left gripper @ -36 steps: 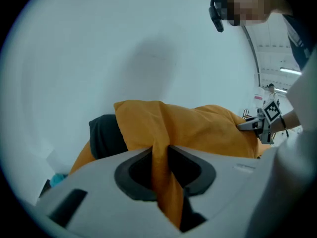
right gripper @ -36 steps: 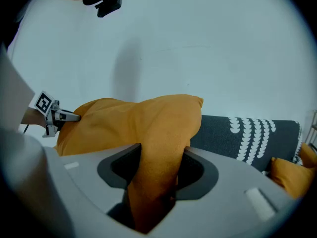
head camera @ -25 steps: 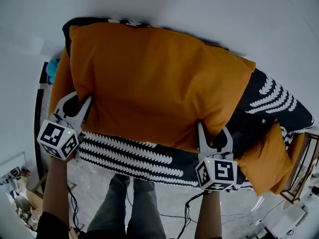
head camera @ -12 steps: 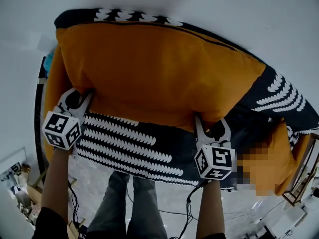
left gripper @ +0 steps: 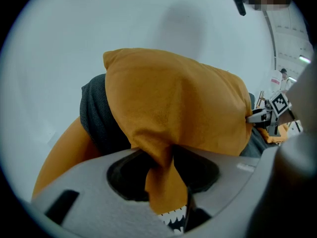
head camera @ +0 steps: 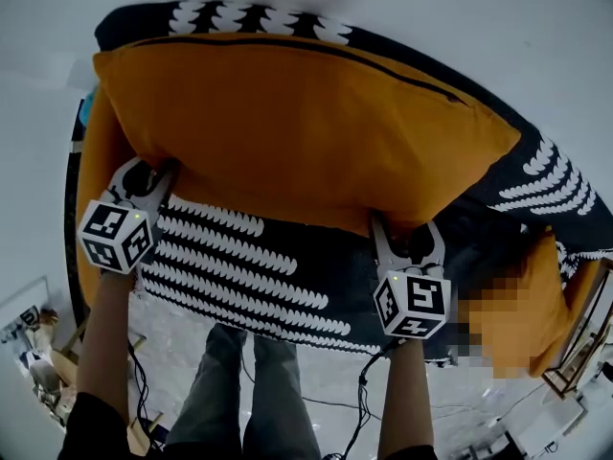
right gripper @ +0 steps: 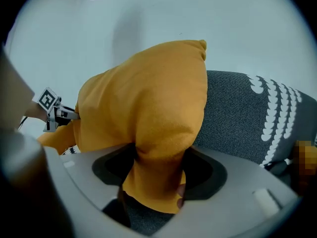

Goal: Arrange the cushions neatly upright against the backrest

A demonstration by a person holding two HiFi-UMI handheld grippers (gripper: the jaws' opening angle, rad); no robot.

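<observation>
The large orange cushion point(head camera: 306, 132) stands on edge in front of the backrest point(head camera: 259, 22) of a sofa covered in black with a white scalloped print. Its long top seam runs near the backrest's upper edge. It is held by its lower edge, which suits setting it upright: a low grip lets the body tip back against the backrest while the bottom is steered onto the seat point(head camera: 249, 266) below the backrest.

The left gripper point(head camera: 144, 182) pinches a thin fold of orange fabric at the lower corner toward the backrest's left end. The right gripper point(head camera: 407, 242) has a thicker bunch of the same edge filling the gap between its jaws. Both pairs of jaws have just been opening, with fabric between them and the pads on it, so I judge a release is beginning. A second orange cushion point(head camera: 522, 324) lies slumped at the backrest's right end, not upright.

The head view gives the whole span: both grips, the seat, the second cushion. Only the gripper views show the fabric inside the jaws and the cushion's plump thickness seen end-on. Each also catches the opposite gripper at the cushion's far corner.
</observation>
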